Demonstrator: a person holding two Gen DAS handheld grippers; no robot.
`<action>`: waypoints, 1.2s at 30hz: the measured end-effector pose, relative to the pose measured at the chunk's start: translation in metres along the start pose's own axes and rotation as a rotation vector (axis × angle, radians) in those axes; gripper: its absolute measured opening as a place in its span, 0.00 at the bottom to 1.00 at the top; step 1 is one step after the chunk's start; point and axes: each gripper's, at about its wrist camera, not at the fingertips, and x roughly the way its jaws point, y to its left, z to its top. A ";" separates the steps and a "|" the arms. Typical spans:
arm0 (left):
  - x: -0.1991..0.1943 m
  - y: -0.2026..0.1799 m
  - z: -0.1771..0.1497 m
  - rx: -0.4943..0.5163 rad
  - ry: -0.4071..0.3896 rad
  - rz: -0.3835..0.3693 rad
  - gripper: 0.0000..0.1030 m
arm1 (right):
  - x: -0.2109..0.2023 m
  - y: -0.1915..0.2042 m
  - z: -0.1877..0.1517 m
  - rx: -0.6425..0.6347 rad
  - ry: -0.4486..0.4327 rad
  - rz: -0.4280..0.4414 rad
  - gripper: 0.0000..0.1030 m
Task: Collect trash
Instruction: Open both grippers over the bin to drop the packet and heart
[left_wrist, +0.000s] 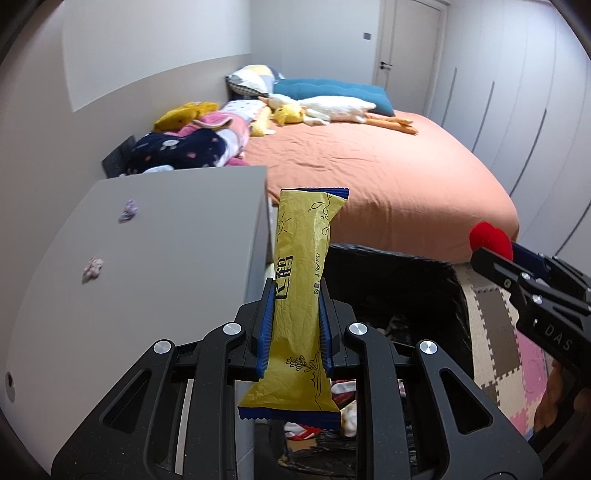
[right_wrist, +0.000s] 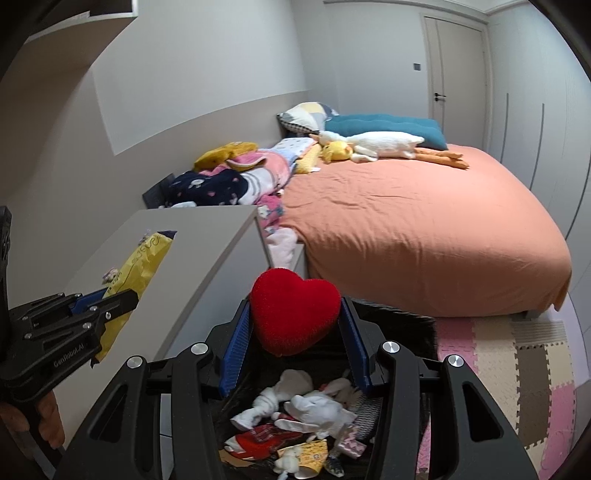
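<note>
Bedroom, grey cabinet (left_wrist: 166, 229) beside bed. Yellow wrapper (left_wrist: 299, 295) clamped in left gripper (left_wrist: 295, 317), red heart (right_wrist: 295, 314) pinched in right gripper (right_wrist: 295, 332), both above bin (left_wrist: 436, 291). Drop step; next: release over opening.

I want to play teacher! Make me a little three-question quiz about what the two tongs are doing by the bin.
1. True or false: the left tongs grip a yellow wrapper.
2. What do the right tongs hold? A) a sock B) a red heart C) a spoon
3. Fill in: two small crumpled scraps lie on the grey ____ beside the bin.

Key: 1 true. 2 B. 3 cabinet.
</note>
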 end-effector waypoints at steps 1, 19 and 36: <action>0.001 -0.004 0.000 0.008 0.002 -0.006 0.20 | -0.001 -0.003 0.000 0.003 -0.001 -0.005 0.48; 0.039 -0.057 -0.013 0.119 0.094 -0.041 0.94 | -0.010 -0.060 -0.003 0.110 -0.048 -0.097 0.77; 0.045 -0.050 -0.016 0.120 0.095 -0.017 0.94 | 0.005 -0.052 -0.009 0.091 -0.015 -0.092 0.77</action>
